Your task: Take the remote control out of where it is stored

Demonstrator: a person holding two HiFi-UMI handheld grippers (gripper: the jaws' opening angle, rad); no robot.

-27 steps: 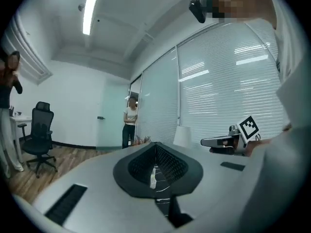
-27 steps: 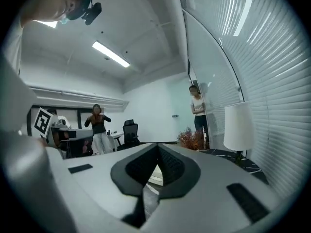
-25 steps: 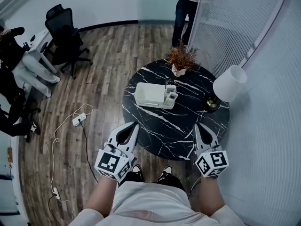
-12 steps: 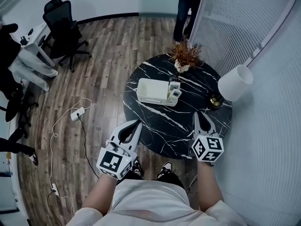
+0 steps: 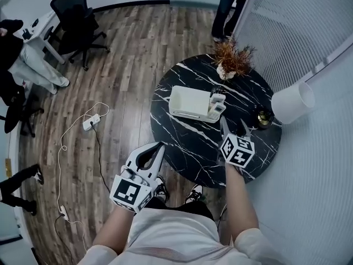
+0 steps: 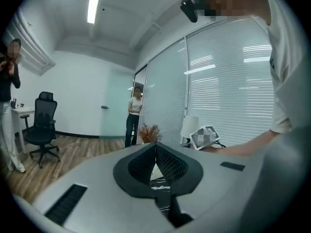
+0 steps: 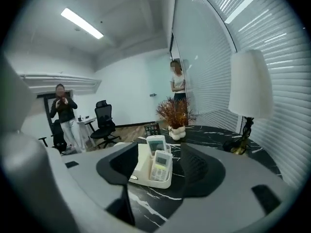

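Table (image 5: 185,145): round, black with white veins, standing on a wood floor.
Holder (image 5: 189,101): a white box near the middle of the table, with pockets at its right end.
Remote controls (image 7: 160,165): two of them, upright in the pockets at the end of the holder, one behind the other. Their screens face the right hand-held gripper. Both sit in the holder and nothing touches them.
Right hand-held gripper (image 5: 234,127): over the near side of the table, pointing at the end of the holder that has the pockets. It is released. Its jaws have just been opening and stand wide apart, with nothing between the pads. The remote controls show through the gap, ahead of the tips and apart from them.
Left hand-held gripper (image 5: 160,146): off the left edge of the table, over the floor, clenched tip to tip on nothing.
Plant (image 5: 234,54): dried stems in a white pot at the far edge of the table.
Lamp (image 5: 292,101): white shade, with its brass foot at the right edge of the table.
Room: a black office chair (image 5: 74,10) at the far left, and a power strip (image 5: 91,123) with its cable on the floor.
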